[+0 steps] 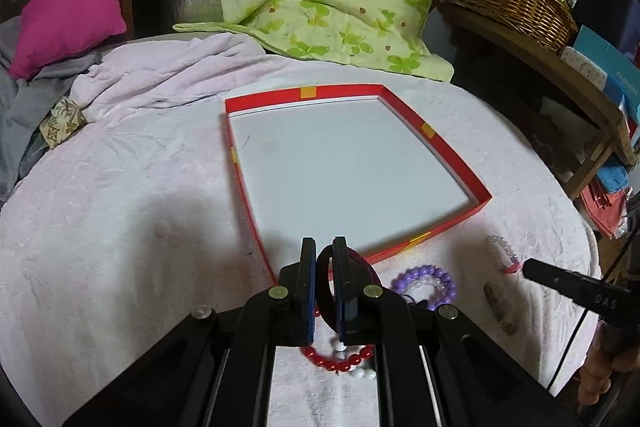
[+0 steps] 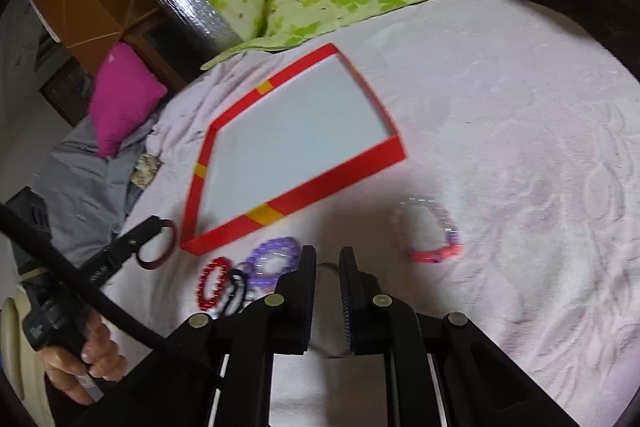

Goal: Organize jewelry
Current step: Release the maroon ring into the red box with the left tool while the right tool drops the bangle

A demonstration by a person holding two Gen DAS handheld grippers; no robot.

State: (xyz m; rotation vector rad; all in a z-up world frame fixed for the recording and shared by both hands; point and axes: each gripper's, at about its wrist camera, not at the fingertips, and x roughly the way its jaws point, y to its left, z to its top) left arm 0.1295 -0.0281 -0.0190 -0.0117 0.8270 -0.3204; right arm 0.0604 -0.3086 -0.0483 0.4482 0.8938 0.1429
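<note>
The right wrist view is smeared by motion blur, so the beads of the purple bracelet (image 2: 274,259) cannot be made out. In the left wrist view, the red bead bracelet (image 1: 340,359) is partly hidden behind the left gripper (image 1: 324,251), and the right gripper (image 1: 568,283) is cut off at the edge.

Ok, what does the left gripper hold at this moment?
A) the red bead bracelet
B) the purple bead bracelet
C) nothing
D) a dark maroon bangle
D: the left gripper is shut on the dark maroon bangle, while the purple bead bracelet and red bead bracelet lie on the pale pink blanket.
</note>
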